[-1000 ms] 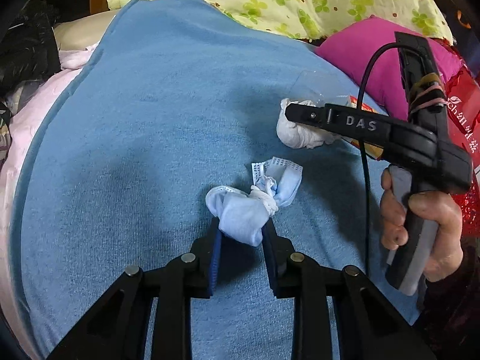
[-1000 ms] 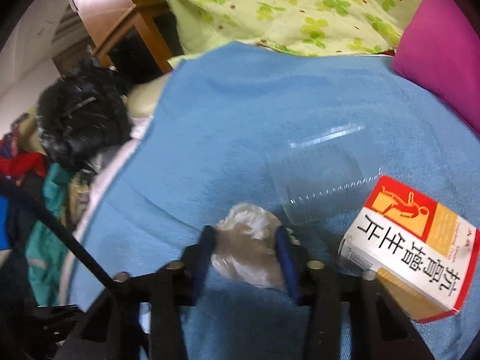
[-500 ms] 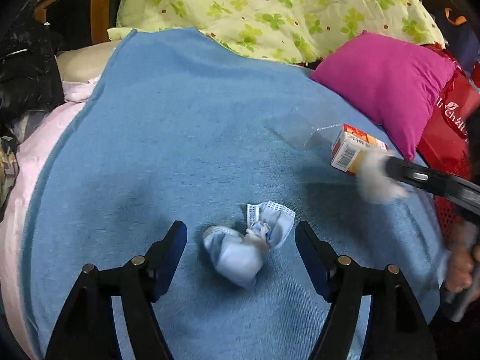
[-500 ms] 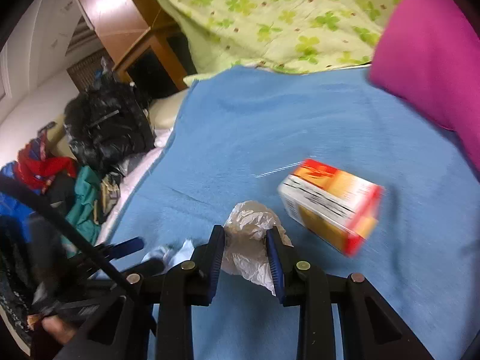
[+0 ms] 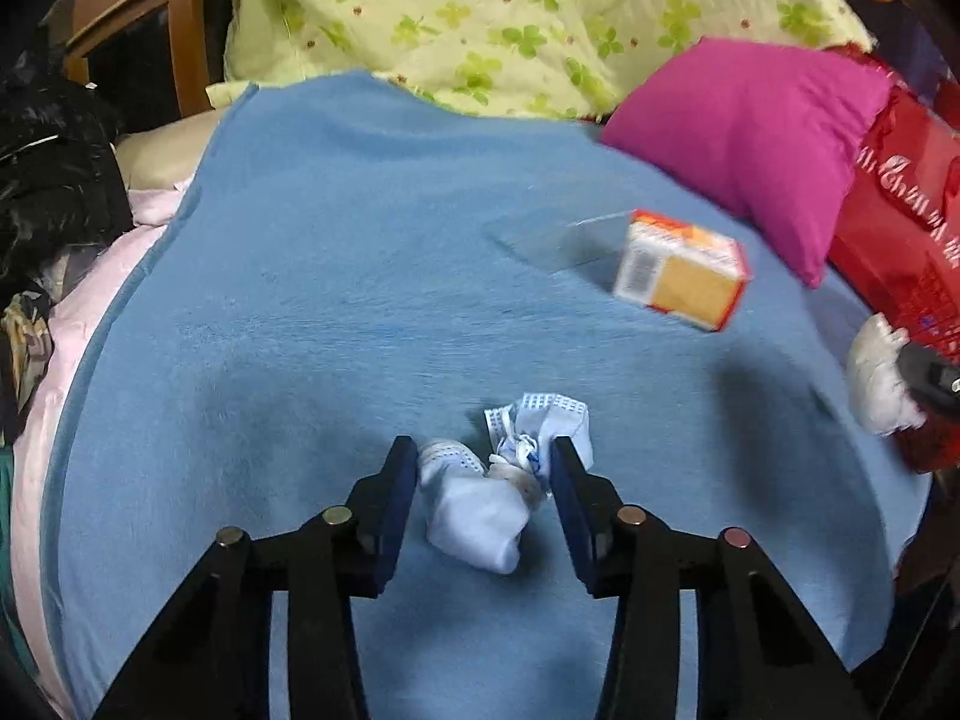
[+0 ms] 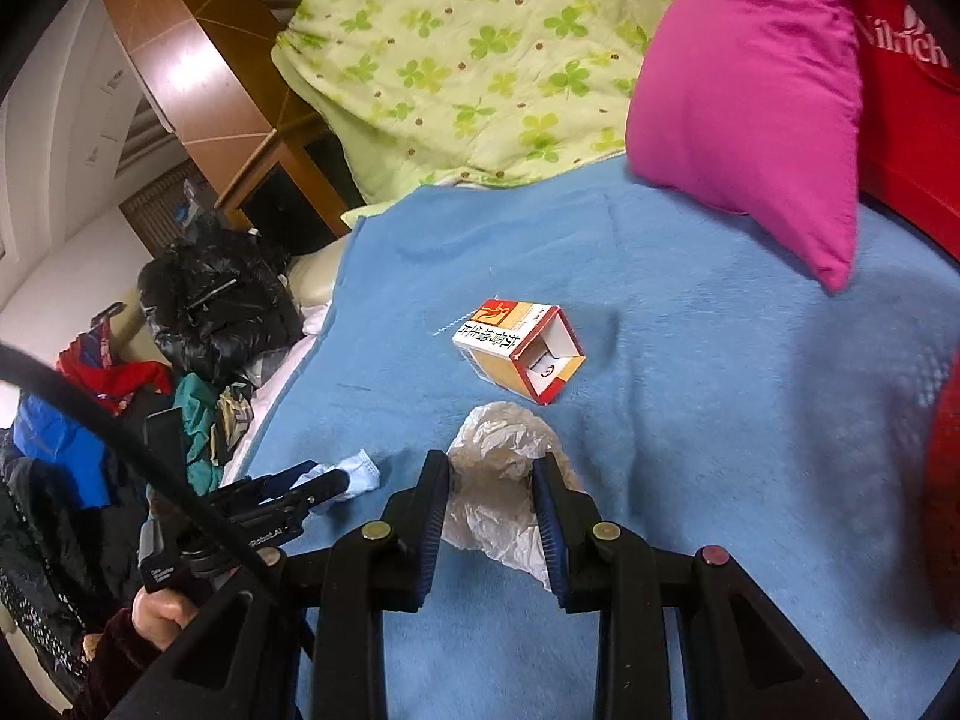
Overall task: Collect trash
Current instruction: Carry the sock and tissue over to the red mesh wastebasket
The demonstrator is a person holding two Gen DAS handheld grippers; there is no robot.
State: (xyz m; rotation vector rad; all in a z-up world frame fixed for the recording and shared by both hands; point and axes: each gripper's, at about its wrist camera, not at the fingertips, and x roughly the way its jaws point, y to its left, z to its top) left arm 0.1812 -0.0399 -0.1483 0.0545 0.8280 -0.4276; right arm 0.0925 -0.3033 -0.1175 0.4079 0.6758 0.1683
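Blue blanket (image 5: 336,276); crumpled mask (image 5: 492,492) between left hand-held gripper (image 5: 485,468) pads, seemingly.

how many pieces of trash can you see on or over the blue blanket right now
4. The crumpled face mask lies between the closing left gripper jaws, the white wad is clamped in the right gripper, and the box lies against the clear plastic piece. More may be hidden.

On the blanket (image 5: 336,276) before you, the crumpled mask (image 5: 498,492) lies between your left gripper's (image 5: 483,501) closing jaws. The carton (image 5: 681,270) lies beyond it to the right, near the cushion (image 5: 756,138). The quilt (image 5: 510,18) lies behind.
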